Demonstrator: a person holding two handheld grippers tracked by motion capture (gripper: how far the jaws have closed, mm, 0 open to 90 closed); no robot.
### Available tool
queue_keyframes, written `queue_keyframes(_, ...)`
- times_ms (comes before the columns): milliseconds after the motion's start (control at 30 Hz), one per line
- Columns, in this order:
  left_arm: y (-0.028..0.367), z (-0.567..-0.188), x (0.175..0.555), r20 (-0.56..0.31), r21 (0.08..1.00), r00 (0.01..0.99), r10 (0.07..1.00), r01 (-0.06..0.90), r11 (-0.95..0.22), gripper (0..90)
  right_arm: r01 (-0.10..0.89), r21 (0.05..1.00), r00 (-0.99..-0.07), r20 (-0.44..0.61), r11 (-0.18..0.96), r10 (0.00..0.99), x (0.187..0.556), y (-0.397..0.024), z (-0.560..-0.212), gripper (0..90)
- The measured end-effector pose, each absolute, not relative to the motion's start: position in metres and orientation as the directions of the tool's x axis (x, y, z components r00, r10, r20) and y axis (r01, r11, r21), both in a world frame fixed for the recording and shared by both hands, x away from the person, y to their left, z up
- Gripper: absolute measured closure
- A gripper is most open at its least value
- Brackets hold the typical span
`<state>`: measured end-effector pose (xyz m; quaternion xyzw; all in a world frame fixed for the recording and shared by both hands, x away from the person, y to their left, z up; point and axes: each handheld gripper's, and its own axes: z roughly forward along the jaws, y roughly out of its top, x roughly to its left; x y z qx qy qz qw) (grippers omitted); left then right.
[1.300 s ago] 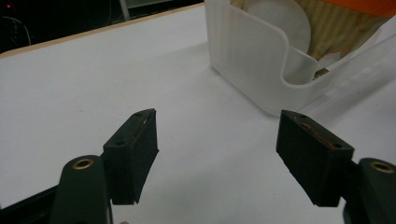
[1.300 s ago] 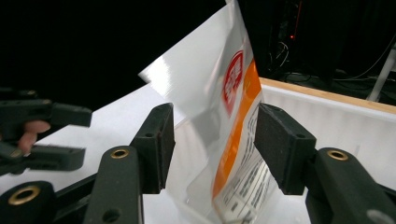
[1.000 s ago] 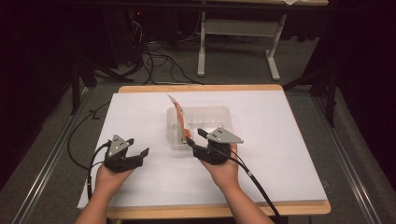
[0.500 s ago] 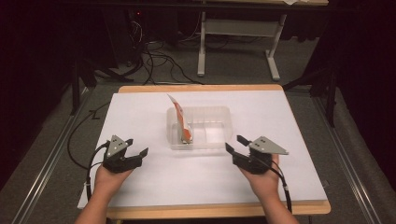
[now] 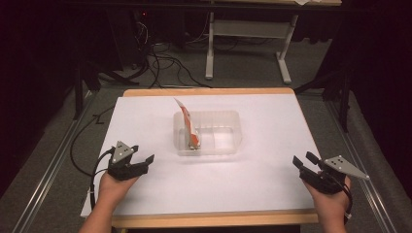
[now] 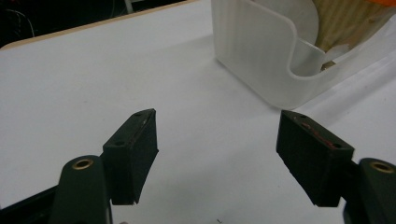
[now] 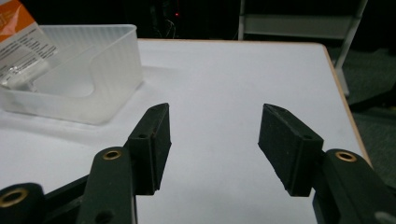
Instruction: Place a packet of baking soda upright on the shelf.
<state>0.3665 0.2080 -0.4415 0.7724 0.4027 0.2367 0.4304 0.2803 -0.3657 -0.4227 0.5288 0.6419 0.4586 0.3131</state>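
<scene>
A clear plastic bin (image 5: 228, 145) stands at the middle of the white table top (image 5: 272, 121). An orange and white packet (image 5: 190, 127) leans upright against the bin's left inner wall, its top above the rim. My left gripper (image 5: 144, 159) rests at the table's front left, open and holding nothing, with the bin (image 6: 261, 56) ahead to its right. At the front right edge my right gripper (image 5: 304, 160) is open too, nothing between its fingers; the bin (image 7: 84, 74) and the packet (image 7: 21, 42) lie to its far left.
Black cables trail from both grippers off the table's front. Beyond the far wooden edge (image 5: 209, 91) is a dark floor with cables and a white desk frame (image 5: 248, 34). Metal rails (image 5: 48, 165) run along both sides of the table.
My right gripper has drawn away from the bin, moving right and toward the front edge of the table, with nothing in it. The packet stays leaning in the bin. The left gripper has not moved.
</scene>
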Motion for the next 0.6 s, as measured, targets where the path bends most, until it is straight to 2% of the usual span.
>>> queue_keyframes(67, 0.204, -0.442, 0.366, 0.033, 0.851, 0.574, 0.818, 0.413, -0.324, 29.5, 0.416, 0.910, -0.240, 0.112, -0.002, 0.964, 0.285, -0.367, -0.429, 43.7)
queue_keyframes(200, 0.201, -0.441, 0.364, 0.055, 0.852, 0.588, 0.807, 0.394, -0.345, 29.5, 0.467, 0.881, -0.298, 0.072, 0.079, 0.952, 0.295, -0.351, -0.440, 43.8)
queue_keyframes(300, 0.204, -0.441, 0.364, 0.048, 0.855, 0.587, 0.808, 0.394, -0.337, 29.5, 0.468, 0.876, -0.326, 0.054, 0.112, 0.944, 0.298, -0.341, -0.440, 43.5)
queue_keyframes(600, 0.206, -0.437, 0.365, 0.035, 0.865, 0.592, 0.805, 0.386, -0.322, 29.5, 0.478, 0.871, -0.313, 0.051, 0.111, 0.949, 0.295, -0.338, -0.440, 42.9)
